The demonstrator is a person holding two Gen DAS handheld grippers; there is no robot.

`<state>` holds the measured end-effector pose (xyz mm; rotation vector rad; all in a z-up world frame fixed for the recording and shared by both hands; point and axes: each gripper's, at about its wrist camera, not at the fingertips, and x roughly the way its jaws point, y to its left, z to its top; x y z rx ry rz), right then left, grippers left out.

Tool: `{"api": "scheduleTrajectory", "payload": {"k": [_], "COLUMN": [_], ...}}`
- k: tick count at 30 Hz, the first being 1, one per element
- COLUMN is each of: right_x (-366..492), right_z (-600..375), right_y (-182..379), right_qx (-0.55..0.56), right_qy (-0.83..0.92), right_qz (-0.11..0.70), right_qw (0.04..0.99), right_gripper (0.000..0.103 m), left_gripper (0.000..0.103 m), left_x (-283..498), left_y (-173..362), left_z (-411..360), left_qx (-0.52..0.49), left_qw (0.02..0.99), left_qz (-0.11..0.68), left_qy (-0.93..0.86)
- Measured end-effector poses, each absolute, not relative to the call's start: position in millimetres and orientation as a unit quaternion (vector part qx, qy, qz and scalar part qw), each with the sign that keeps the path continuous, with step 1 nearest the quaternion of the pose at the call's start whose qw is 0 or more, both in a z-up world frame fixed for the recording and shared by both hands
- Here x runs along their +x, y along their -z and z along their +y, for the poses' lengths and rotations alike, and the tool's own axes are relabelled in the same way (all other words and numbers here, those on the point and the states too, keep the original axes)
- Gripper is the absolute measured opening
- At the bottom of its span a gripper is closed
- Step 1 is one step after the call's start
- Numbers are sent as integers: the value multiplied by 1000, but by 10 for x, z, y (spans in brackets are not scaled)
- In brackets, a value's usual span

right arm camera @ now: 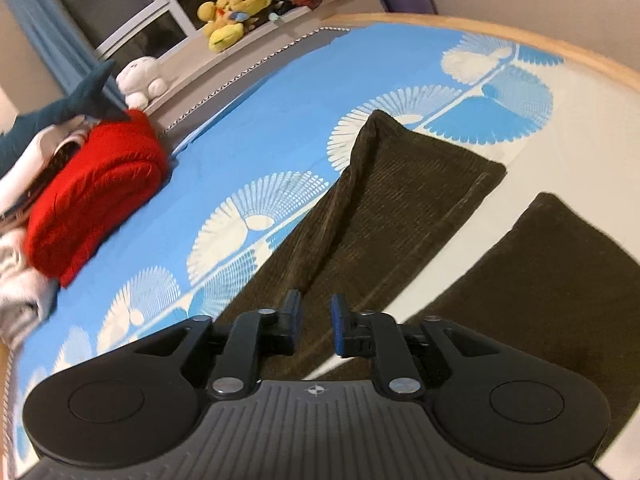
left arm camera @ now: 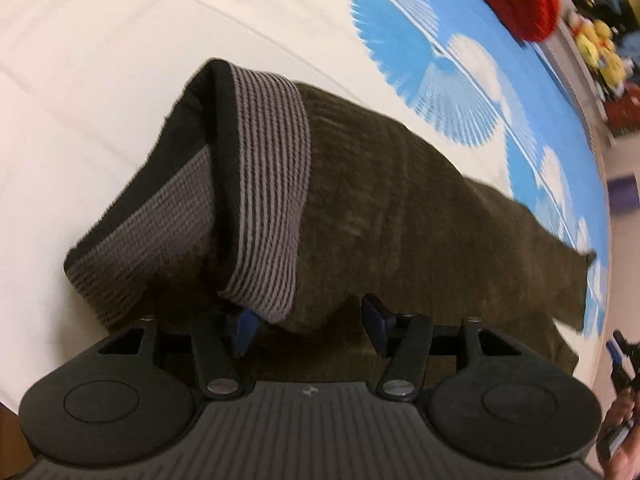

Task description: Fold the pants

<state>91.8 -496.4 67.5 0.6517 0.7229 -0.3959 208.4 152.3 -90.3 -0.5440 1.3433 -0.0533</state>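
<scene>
Two claws are in view over one pair of dark brown corduroy pants spread on a white-and-blue fan-patterned bed cover. The left claw stands released, jaws wide apart, with the pants directly ahead of and beneath its fingers. The grey ribbed elastic waistband is turned over just ahead of the left finger and drapes across that finger's blue pad; the right finger shows clear of it. The right claw also stands released, with a narrower gap, holding nothing. One pant leg runs forward from between its fingers; the other leg lies to its right, apart. A folded red knitted garment sits well left of that claw.
</scene>
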Motion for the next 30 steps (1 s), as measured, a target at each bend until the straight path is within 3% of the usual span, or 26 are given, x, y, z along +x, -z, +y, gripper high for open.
{"api": "scheduleTrajectory", "payload": {"k": [2, 5, 12, 23, 25, 30], "right_x": [1035, 1266, 1789, 2268, 2338, 2311], "right_z": [-5045, -5190, -5472, -5845, -5828, -5754], "right_y": [-589, -418, 64, 603, 591, 246], "right_qx": [326, 333, 358, 400, 388, 371], "right_qy": [189, 191, 206, 219, 210, 199], "right_qz": [344, 347, 346, 326, 326, 278], "right_qw": [860, 856, 843, 828, 836, 863], "right_gripper": [34, 34, 36, 38, 12, 6], "left_gripper": [38, 25, 22, 22, 22, 22], "left_x": [2129, 2165, 2222, 2281, 2301, 2318], "left_y": [840, 638, 334, 382, 389, 366], "left_z": [1543, 1526, 1424, 1414, 1401, 1381], "left_qx": [-243, -223, -193, -185, -179, -176], "left_qw": [759, 786, 827, 819, 818, 818], "left_qz": [604, 576, 525, 540, 543, 543], "left_qy": [-5, -21, -48, -59, -60, -64]}}
